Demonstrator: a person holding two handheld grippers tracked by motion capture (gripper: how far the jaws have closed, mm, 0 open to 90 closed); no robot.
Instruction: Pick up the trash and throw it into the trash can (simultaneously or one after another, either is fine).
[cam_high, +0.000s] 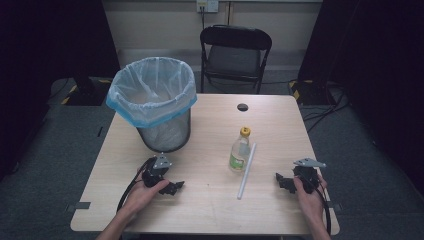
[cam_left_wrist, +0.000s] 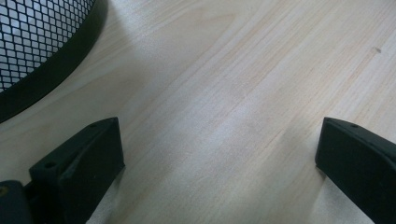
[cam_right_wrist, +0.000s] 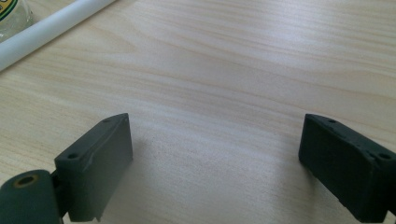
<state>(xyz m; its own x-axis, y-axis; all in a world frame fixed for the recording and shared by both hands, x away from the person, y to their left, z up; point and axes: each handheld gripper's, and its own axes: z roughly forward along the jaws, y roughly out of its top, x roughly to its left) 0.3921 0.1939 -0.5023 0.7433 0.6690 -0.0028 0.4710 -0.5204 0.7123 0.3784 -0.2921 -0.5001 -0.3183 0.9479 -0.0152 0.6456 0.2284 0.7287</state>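
Fingers (cam_left_wrist: 79, 163) of the left gripper (cam_high: 167, 187) and of the right gripper (cam_high: 282, 181) stand wide apart, empty, on the pale wooden counter (cam_high: 210, 210). Between them, untouched: one clear yellow-capped bottle (cam_high: 240, 150) and one white plastic tube (cam_high: 246, 171) (touching or not, I cannot tell). Beyond the left fingers, one black mesh bin with a blue-rimmed liner (cam_high: 152, 100). Nothing seems binned yet.

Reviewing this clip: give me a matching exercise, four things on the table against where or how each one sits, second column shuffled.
Things:
1. bottle
2. white tube
3. waste basket
4. left tongs

Places or states:
A. lined with a pale blue bag, far left of the table
B. lying flat beside the bottle
C. open, over bare wood
D. upright, yellow cap, mid-table

Pairs: 1-D, 2-B, 3-A, 4-C
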